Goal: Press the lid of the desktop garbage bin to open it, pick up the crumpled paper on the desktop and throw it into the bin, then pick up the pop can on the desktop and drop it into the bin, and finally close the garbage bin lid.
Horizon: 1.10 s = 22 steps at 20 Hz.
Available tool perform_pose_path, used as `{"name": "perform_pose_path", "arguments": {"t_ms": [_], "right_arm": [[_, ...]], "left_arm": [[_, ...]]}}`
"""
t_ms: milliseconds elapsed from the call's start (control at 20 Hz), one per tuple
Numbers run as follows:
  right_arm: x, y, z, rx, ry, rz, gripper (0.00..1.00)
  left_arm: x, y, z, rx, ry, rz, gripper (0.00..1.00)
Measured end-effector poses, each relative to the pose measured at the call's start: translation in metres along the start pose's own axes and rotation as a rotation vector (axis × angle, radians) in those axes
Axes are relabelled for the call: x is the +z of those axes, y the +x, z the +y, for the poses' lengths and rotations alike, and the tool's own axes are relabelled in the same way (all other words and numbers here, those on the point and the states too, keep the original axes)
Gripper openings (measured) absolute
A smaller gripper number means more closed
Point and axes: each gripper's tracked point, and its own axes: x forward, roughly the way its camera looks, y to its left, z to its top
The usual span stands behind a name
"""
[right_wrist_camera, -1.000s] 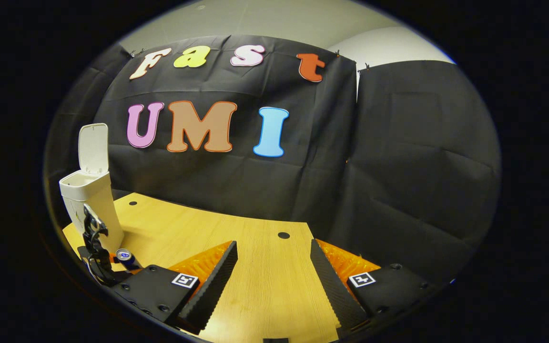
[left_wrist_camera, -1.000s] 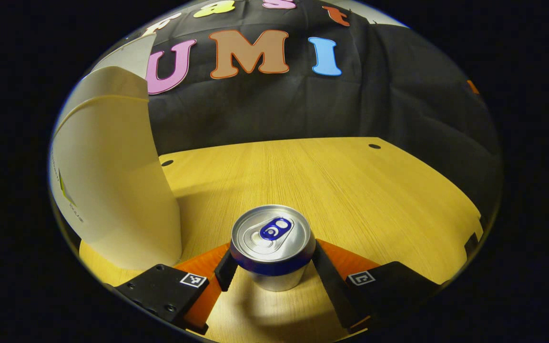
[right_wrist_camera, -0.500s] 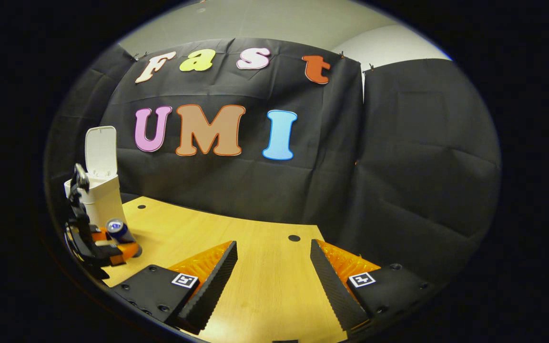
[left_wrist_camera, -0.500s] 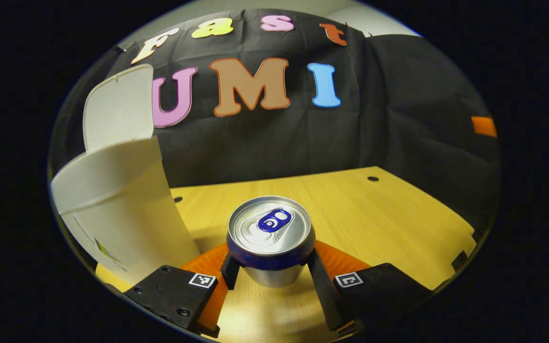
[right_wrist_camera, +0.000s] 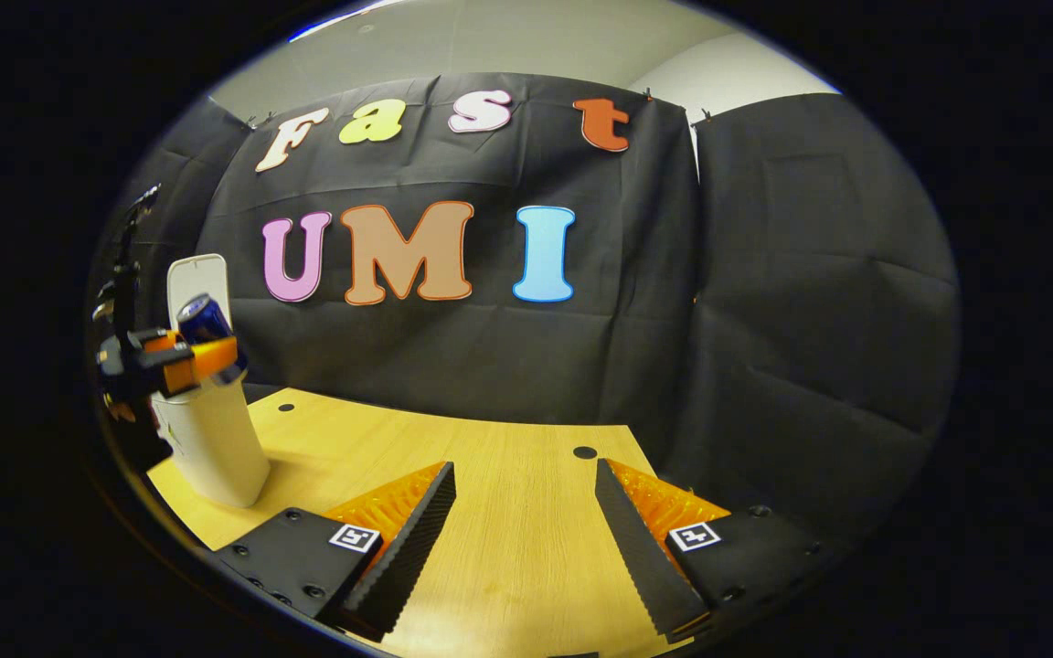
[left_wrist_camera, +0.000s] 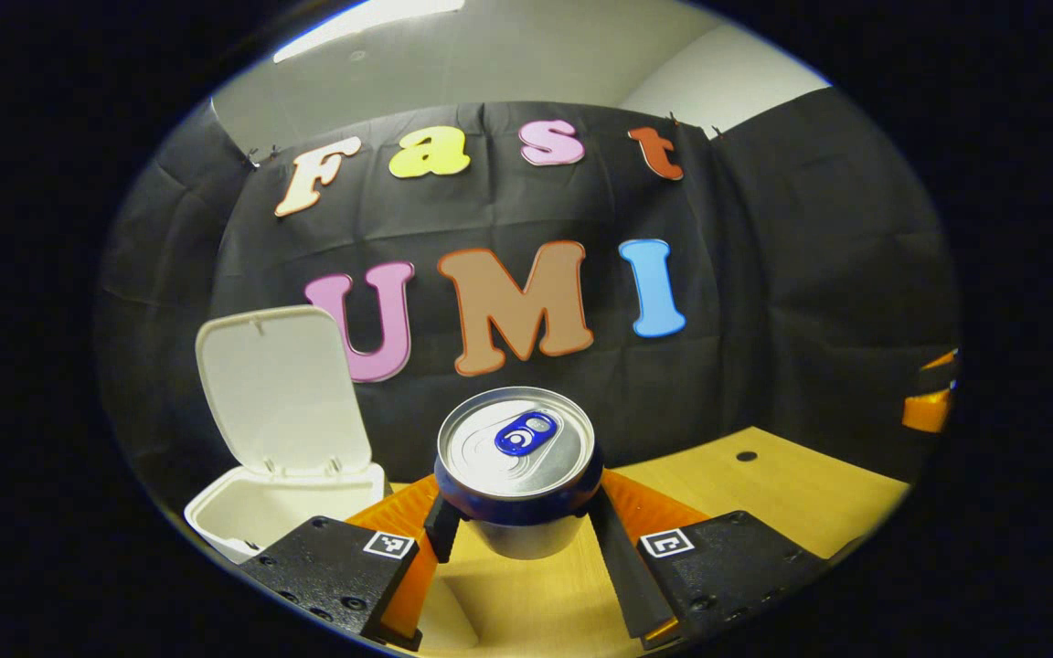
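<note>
In the left gripper view my left gripper (left_wrist_camera: pixel 519 525) is shut on the pop can (left_wrist_camera: pixel 517 457), a silver can with a blue band and blue tab, held upright in the air. The white garbage bin (left_wrist_camera: pixel 275 503) stands just left of it and lower, its lid (left_wrist_camera: pixel 280 388) raised. The right gripper view has the same can (right_wrist_camera: pixel 205 322) held by the left gripper (right_wrist_camera: pixel 188 358) at the level of the bin's rim, in front of the raised lid (right_wrist_camera: pixel 197 279); the bin's body (right_wrist_camera: pixel 211 443) stands on the wooden table (right_wrist_camera: pixel 490 512). My right gripper (right_wrist_camera: pixel 525 525) hangs open over the table.
The wooden table (left_wrist_camera: pixel 764 498) has small dark holes, one (right_wrist_camera: pixel 584 452) near its far edge. Black cloth closes the booth behind and to the right. Part of the right gripper (left_wrist_camera: pixel 930 407) shows at the right edge of the left gripper view.
My left gripper has lifted the can from the table up to the level of the bin's rim, beside the opening. The right gripper has barely moved.
</note>
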Motion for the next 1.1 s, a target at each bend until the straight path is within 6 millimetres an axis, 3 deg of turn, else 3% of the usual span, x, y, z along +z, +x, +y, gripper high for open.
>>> {"name": "perform_pose_path", "arguments": {"t_ms": [150,300,550,650,800,950,1100], "right_arm": [[0.001,0.000,-0.005,-0.005,0.015,-0.002,0.99],[-0.001,0.002,-0.009,-0.011,0.018,-0.001,0.99],[-0.013,0.002,-0.009,-0.011,0.020,0.020,0.99],[-0.015,0.003,-0.006,-0.007,0.020,0.030,0.99],[-0.017,0.002,-0.003,-0.002,0.011,0.034,0.99],[-0.018,0.005,-0.002,0.004,0.006,0.033,1.00],[-0.021,0.007,0.002,0.019,0.025,0.042,0.99]], "left_arm": [[0.026,0.005,0.044,0.101,0.014,-0.072,0.74],[0.026,0.001,0.086,0.199,0.010,-0.066,0.74],[-0.003,-0.011,0.144,0.340,0.017,0.023,0.74],[-0.022,-0.015,0.158,0.375,-0.006,0.076,0.74],[-0.032,-0.023,0.168,0.393,-0.033,0.103,0.76],[-0.007,-0.026,0.177,0.400,-0.002,0.051,0.89],[0.026,-0.022,0.177,0.365,-0.043,0.019,0.90]]}}
